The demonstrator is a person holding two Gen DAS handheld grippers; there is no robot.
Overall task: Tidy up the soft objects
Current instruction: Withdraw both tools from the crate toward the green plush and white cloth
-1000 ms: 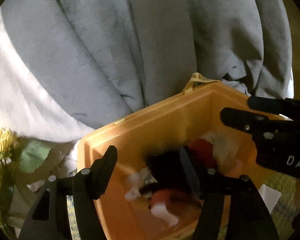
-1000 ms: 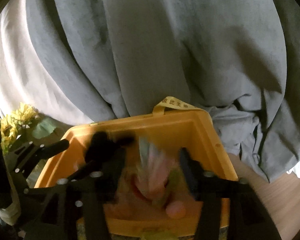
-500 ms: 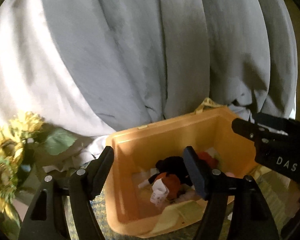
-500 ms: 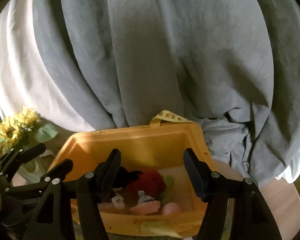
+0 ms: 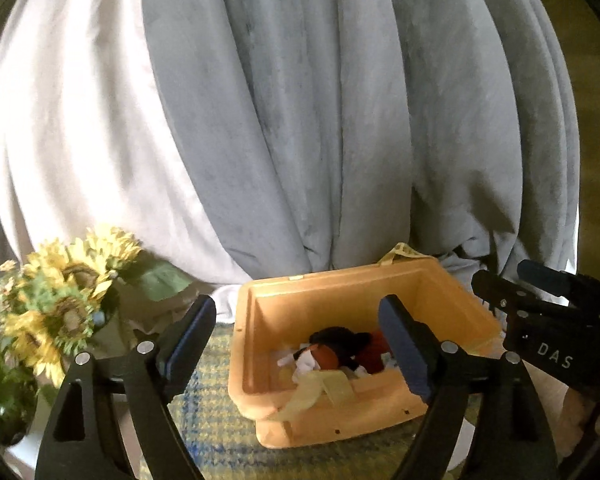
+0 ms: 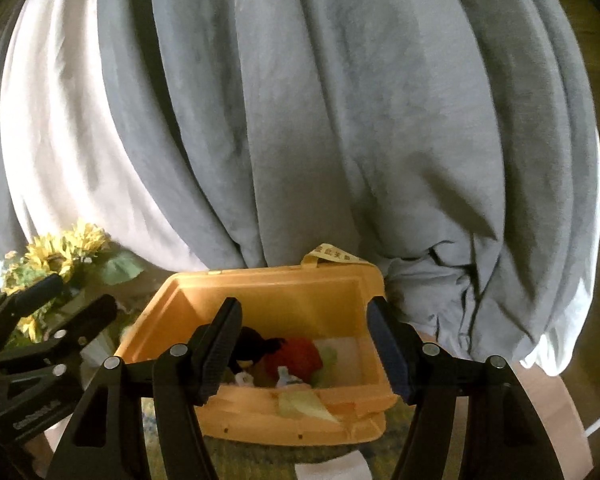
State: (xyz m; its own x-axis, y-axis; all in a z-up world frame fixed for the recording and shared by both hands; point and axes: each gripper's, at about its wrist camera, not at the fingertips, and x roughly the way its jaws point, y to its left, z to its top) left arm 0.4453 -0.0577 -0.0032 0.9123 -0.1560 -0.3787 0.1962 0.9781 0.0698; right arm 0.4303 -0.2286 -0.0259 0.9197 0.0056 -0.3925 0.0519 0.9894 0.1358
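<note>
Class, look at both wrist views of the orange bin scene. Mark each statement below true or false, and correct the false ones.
1. The orange bin holds soft toys. True.
2. The left tool is shut on a red toy. False: it is open and holds nothing.
3. Yellow flowers stand left of the bin. True.
4. The right tool grips the bin's rim. False: it is open, touching nothing.
5. A grey curtain hangs behind the bin. True.

Soft toys half hidden in the bin
The right finger point(image 5: 404, 344) covers part of the red toy point(image 5: 374, 354); small pale items beside it are unclear
</note>
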